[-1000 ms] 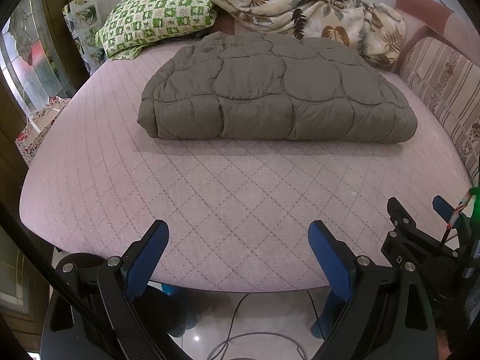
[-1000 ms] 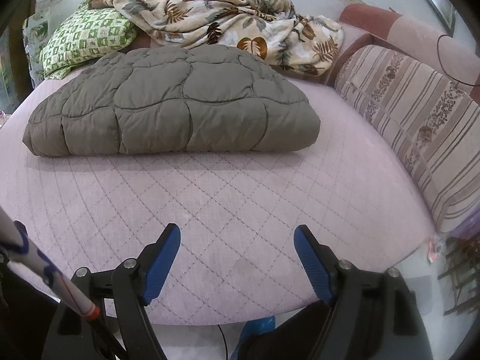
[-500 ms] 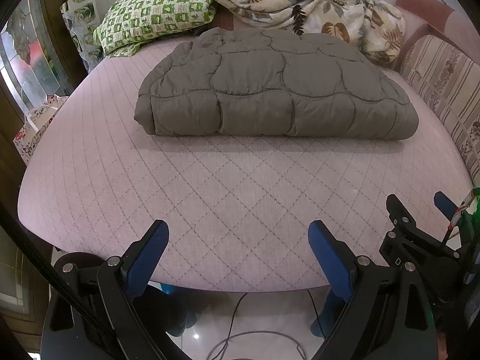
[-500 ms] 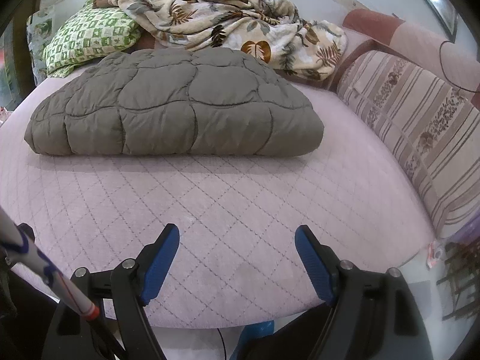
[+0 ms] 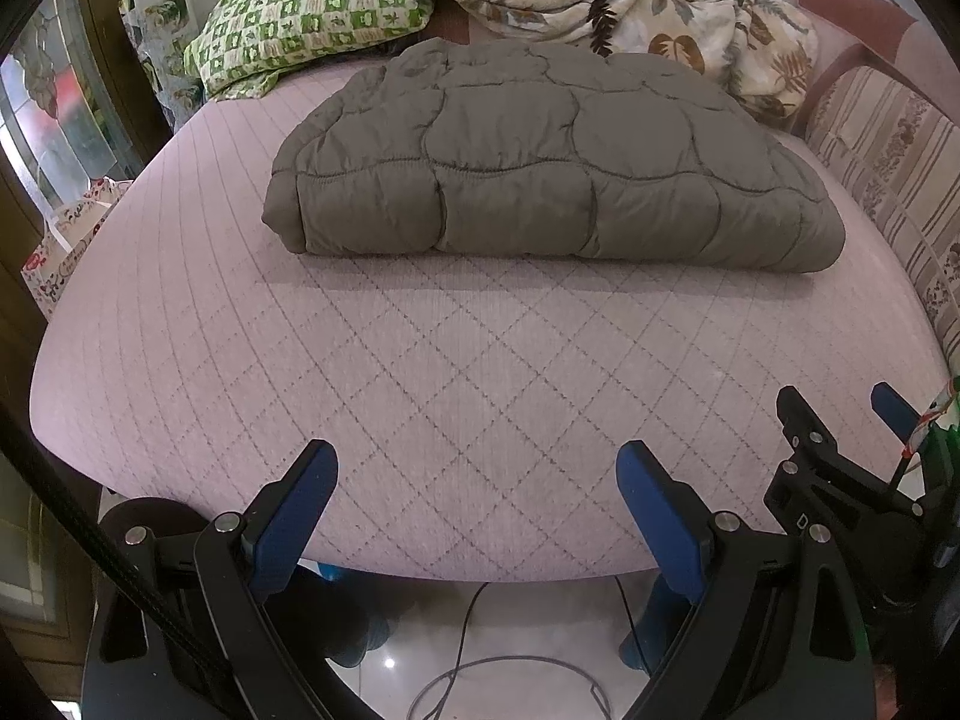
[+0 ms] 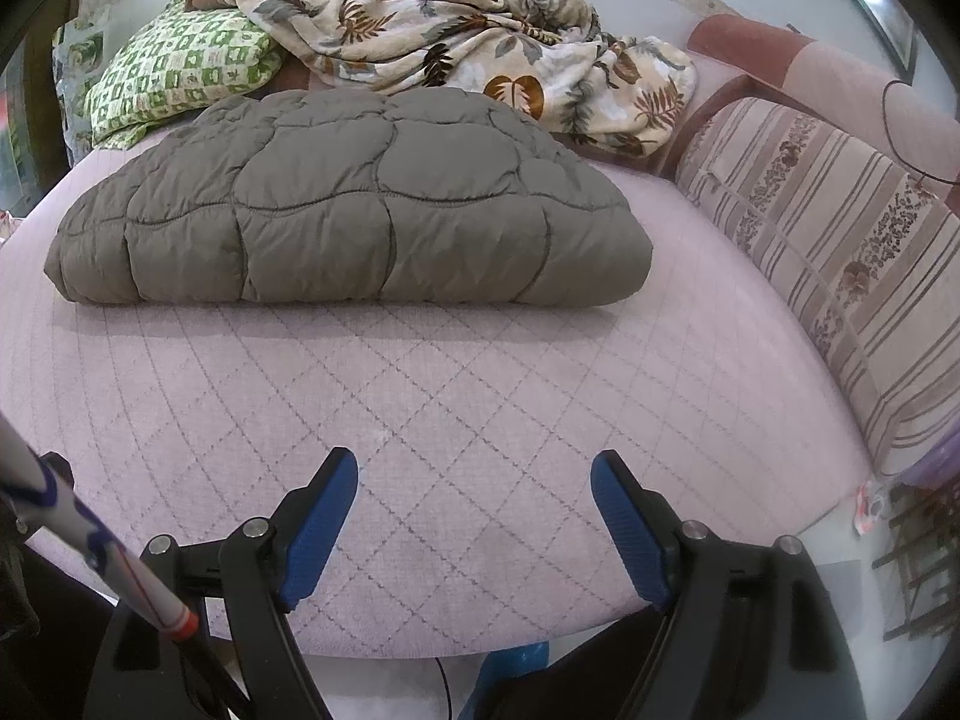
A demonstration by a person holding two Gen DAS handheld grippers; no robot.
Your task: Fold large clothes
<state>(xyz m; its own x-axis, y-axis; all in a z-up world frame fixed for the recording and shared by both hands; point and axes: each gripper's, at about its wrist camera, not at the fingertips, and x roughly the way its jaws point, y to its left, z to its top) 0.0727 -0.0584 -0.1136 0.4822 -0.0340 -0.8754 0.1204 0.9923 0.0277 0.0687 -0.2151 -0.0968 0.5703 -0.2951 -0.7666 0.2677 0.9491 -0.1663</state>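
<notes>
While both fingers (image 5: pixel 654 498) gape empty | folded quilted jacket (image 5: pixel 540 162) lies well ahead

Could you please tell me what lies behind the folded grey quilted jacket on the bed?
Behind the folded grey quilted jacket lie a green checked pillow and a crumpled leaf-print blanket. Their lower edges are hidden by it.
</notes>
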